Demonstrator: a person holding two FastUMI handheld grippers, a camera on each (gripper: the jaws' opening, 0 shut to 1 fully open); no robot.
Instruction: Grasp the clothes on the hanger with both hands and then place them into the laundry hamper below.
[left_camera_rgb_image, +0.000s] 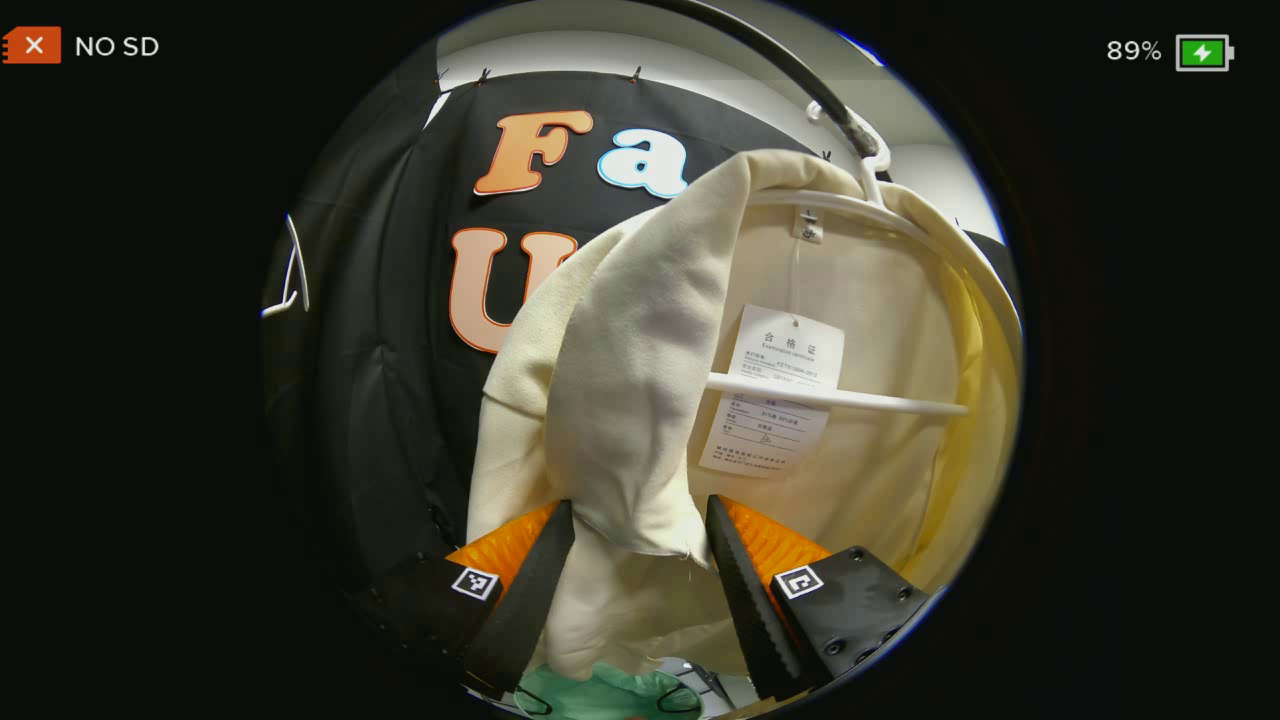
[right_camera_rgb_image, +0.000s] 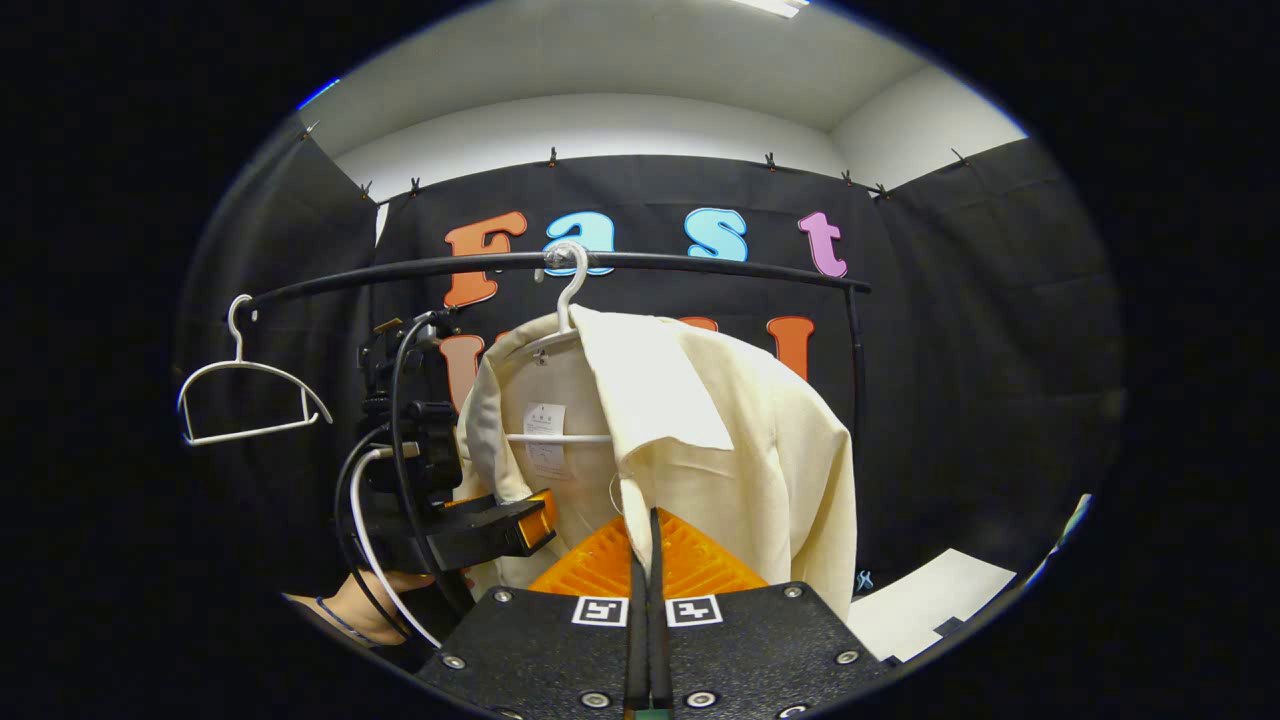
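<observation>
With the right gripper (right_camera_rgb_image: 643, 560) pinching the cream jacket (right_camera_rgb_image: 740, 450), close the left gripper's (left_camera_rgb_image: 640, 560) spread jaws on its front edge before lifting it off the white hanger (right_camera_rgb_image: 560, 330).

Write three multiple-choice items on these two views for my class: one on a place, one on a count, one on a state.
1. Where does the cream garment hang?
A. On a white hanger hooked on the black rail
B. Folded in a hamper
C. Draped on a chair

2. How many white hangers are on the rail in the right gripper view?
A. One
B. Two
C. Four

3. How do the left gripper's fingers stand?
A. Pressed flat together
B. Apart, with a fold of cloth hanging between them
C. Clamped on the rail

Answers:
1 A: the hook sits over the rail, with the garment draped on the hanger.
2 B: one carries the garment, and an empty hanger hangs farther left.
3 B: the left gripper view shows a gap at each side of the cloth.
</observation>
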